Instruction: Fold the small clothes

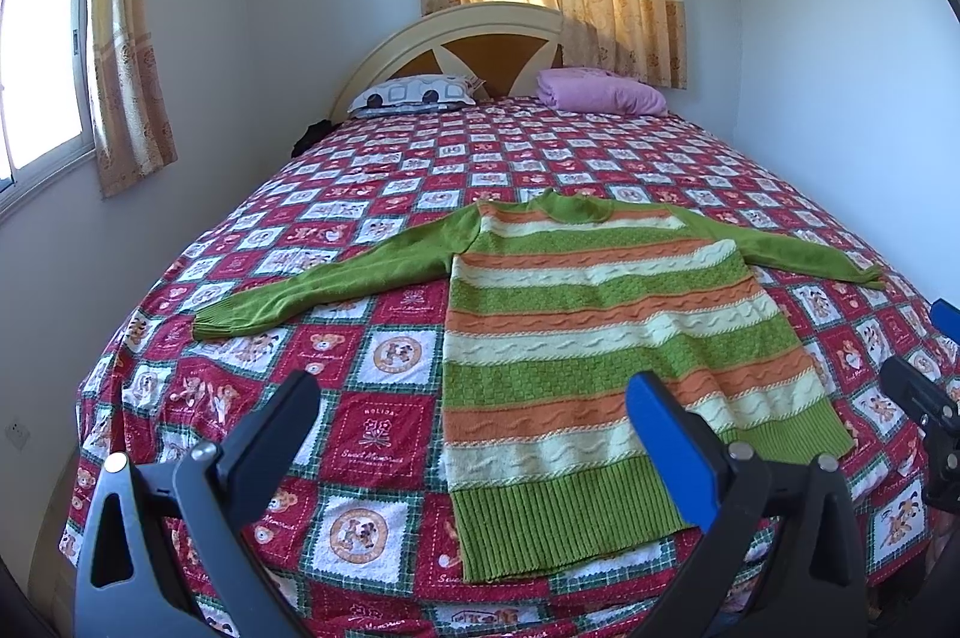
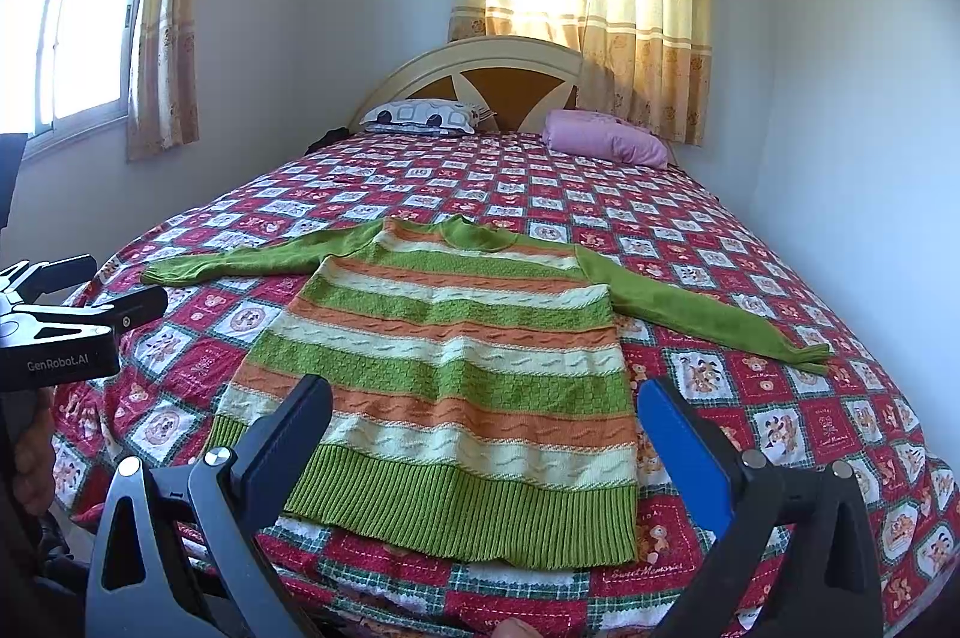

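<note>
Green, orange and cream striped knit sweater (image 1: 600,338) spread flat, front down or up unclear, near foot of bed on red patchwork quilt with bear prints (image 1: 372,428), both plain green sleeves stretched wide. Soft, thick, floppy, likely light; cable ridges and ribbed hem offering good friction. Best taken at sleeve cuff or shoulder seam, then hem corners. Left gripper (image 1: 474,404) spread wide, empty, hovering above hem; right gripper (image 2: 486,404) likewise agape, nothing held.
</note>
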Available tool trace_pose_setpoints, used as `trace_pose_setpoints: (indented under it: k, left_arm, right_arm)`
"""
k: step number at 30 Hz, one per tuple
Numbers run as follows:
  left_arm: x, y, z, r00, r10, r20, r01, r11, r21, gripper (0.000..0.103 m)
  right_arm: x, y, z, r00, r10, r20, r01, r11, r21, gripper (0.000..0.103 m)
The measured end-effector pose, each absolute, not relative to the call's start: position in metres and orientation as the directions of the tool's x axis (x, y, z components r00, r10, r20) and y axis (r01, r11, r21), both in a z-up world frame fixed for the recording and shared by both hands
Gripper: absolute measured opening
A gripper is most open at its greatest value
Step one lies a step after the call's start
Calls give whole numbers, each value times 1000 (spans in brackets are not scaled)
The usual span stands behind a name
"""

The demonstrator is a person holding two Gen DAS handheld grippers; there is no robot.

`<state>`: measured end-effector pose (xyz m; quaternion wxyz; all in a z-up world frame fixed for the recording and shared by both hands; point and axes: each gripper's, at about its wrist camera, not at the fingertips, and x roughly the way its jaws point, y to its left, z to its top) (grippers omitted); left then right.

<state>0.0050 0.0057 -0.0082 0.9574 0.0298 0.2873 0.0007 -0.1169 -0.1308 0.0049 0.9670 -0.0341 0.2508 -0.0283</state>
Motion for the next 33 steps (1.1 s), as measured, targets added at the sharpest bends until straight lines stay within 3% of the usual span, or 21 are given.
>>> trace_pose_setpoints:
  k: [33]
  left_arm:
    - [5,10,-7,835,19,-550,12,999,52,103]
  right_arm:
    - [-118,-126,0,869,-75,-489,37,995,-88,102]
